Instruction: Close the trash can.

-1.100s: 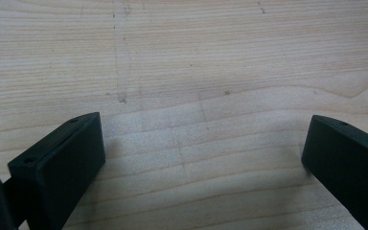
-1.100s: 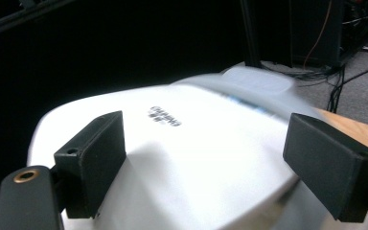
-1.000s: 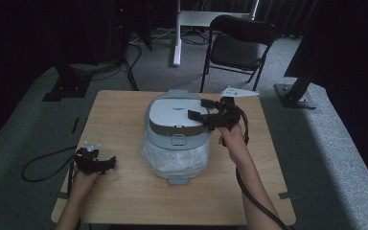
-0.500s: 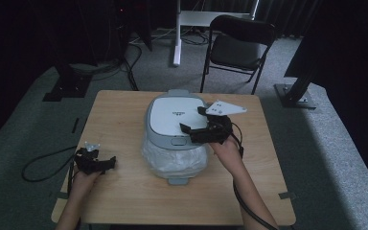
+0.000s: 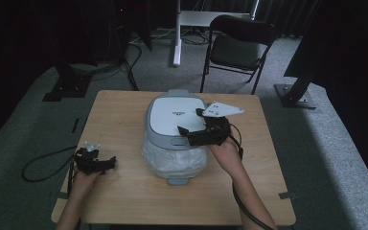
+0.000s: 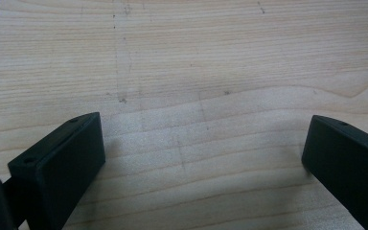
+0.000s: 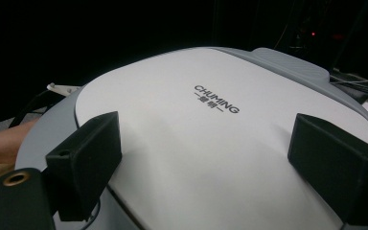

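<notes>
Your right gripper (image 5: 188,134) hangs wide open and empty just over the cooker (image 5: 172,115) lid; your left gripper (image 5: 109,163), open too, holds nothing above bare table (image 6: 196,72)

rice cooker (image 5: 175,120) front wall hidden under crinkled plastic wrap (image 5: 172,160), lid lettering (image 5: 178,112) too small to read from above

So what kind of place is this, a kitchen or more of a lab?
Likely a lab or recording studio, not a kitchen: a lone wooden table on grey carpet, black curtains behind, a folding chair, metal stand bases and loose cables. The rice cooker is the sole kitchen item.
</notes>
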A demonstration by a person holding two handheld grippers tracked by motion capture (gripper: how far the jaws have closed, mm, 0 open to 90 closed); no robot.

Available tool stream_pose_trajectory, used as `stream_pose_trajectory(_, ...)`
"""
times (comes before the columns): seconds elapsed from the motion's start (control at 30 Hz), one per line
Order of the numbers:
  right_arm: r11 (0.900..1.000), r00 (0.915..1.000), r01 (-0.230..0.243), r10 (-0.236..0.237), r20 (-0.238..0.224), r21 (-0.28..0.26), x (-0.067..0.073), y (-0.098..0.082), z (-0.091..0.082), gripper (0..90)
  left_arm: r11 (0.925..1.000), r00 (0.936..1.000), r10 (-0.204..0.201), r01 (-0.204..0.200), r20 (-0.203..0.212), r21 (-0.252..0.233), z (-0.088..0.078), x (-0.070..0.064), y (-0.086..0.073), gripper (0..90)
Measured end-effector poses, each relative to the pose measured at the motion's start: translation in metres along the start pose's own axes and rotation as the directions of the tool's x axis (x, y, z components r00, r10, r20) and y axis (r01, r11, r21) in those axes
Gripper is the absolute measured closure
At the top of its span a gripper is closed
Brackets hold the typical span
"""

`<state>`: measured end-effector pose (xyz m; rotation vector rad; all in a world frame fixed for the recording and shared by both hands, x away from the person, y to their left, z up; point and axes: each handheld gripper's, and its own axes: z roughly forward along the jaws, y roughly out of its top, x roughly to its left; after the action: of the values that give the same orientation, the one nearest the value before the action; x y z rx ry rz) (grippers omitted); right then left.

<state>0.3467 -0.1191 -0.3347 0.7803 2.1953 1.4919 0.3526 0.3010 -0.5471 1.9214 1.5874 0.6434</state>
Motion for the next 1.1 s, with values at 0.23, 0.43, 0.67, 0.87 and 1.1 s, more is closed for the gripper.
stream_pose_trajectory(0.23, 1.000, 0.9990, 0.013, -0.012, 0.043, -0.006, 0.004, -0.004, 0.000, 10.7, 1.0000, 1.0000, 0.001, -0.001, 0.000, 0.000, 0.000, 0.000, 0.000, 1.8)
stream_pose_trajectory(0.43, 1.000, 0.9987, 0.003, -0.001, 0.052, -0.031, 0.003, -0.008, -0.001, 10.7, 1.0000, 1.0000, 0.000, 0.000, 0.000, 0.000, 0.000, 0.000, 0.000, 1.8)
stream_pose_trajectory(0.67, 0.994, 0.9905, -0.026, 0.039, 0.132, -0.104, -0.004, -0.015, -0.011, 10.7, 1.0000, 1.0000, 0.001, -0.001, 0.000, 0.000, 0.000, 0.000, 0.000, 1.8)
stream_pose_trajectory(0.87, 0.994, 0.9807, -0.026, 0.046, 0.190, -0.110, -0.012, -0.020, -0.023, 10.7, 1.0000, 1.0000, 0.001, -0.001, 0.000, 0.000, 0.000, 0.000, 0.000, 1.8)
stream_pose_trajectory(1.1, 0.993, 0.9705, -0.029, 0.056, 0.235, -0.113, -0.020, -0.027, -0.036, 10.7, 1.0000, 1.0000, 0.001, -0.001, 0.000, 0.002, 0.000, 0.000, 0.000, 1.8)
